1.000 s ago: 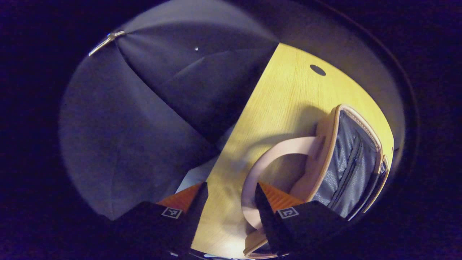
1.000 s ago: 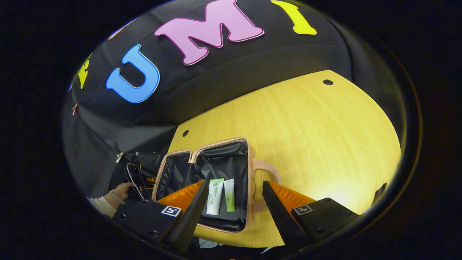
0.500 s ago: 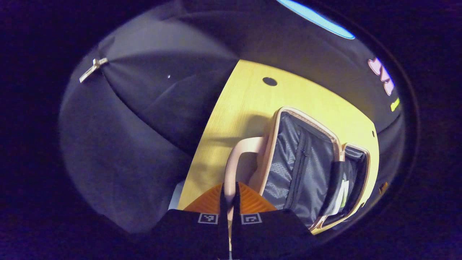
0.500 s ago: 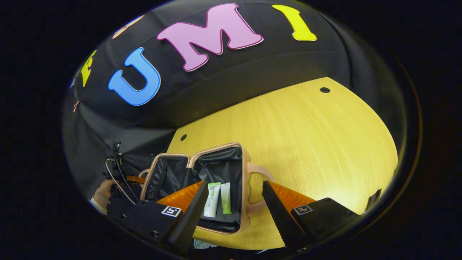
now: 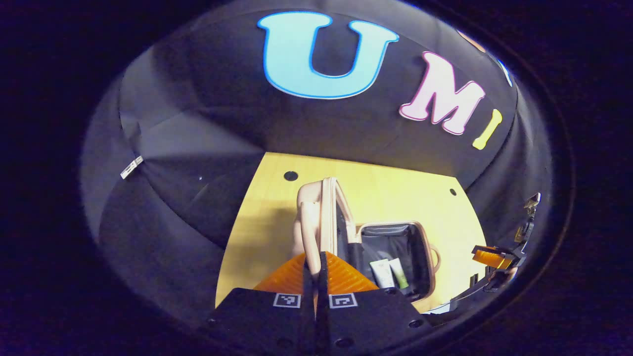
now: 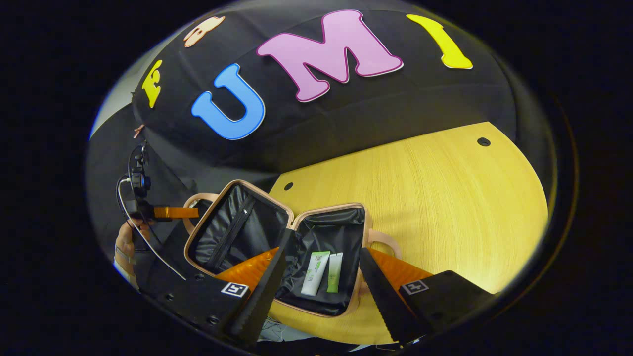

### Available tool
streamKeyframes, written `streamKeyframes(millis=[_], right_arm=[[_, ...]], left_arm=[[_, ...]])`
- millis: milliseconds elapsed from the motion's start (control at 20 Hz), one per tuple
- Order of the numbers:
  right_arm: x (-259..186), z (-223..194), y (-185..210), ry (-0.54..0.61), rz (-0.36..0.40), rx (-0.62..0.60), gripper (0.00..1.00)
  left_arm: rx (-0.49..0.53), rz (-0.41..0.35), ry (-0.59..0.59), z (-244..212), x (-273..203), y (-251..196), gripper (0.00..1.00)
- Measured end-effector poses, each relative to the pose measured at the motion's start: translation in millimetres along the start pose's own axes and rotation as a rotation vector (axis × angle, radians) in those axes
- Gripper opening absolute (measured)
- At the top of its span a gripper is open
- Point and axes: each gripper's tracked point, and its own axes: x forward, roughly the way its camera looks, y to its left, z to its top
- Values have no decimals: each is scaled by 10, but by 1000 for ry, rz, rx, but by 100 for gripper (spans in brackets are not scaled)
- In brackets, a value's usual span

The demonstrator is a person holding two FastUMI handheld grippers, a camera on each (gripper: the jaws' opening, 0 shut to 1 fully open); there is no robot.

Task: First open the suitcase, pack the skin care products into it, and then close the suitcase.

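Jaws: your left gripper (image 5: 315,261) clamps the lid handle (image 5: 310,232), your right gripper (image 6: 321,279) spread. Lid (image 6: 232,228) half-raised; two tubes (image 6: 324,272) inside the suitcase (image 6: 346,309), 12 o'clock of right fingers.

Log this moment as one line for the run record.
phase: closing suitcase | left tool: shut on lid handle, lid raised | right tool: open, holding nothing | two tubes in suitcase base

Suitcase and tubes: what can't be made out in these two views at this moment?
- Labels of the two tubes: too small in both views.
- Near corner of the suitcase: covered by the right gripper fingers in the right gripper view.
- Lid lining: edge-on in the left gripper view.
- Handle inside the left gripper: hidden between its closed fingers.
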Motion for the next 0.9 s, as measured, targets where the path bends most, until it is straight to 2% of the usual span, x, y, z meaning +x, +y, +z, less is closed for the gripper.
streamKeyframes(millis=[200,350,400,550,800,900], right_arm=[[-361,206,-205,-63,13,16,95],[-624,181,-502,-85,-26,2,95],[-720,146,-598,-83,-38,8,95],[-991,142,-872,-91,-71,17,95],[-1418,154,-1365,-133,-155,50,95],[-1538,149,-1538,-147,-185,60,95]], left_arm=[[97,-158,-36,103,-15,-1259,6],[31,-338,9,-129,312,-2255,7],[10,-375,49,-270,430,-2596,7],[45,-382,136,-655,959,-3036,7],[124,-328,275,-1450,1640,-3369,9],[129,-289,287,-1623,1732,-3413,16]])
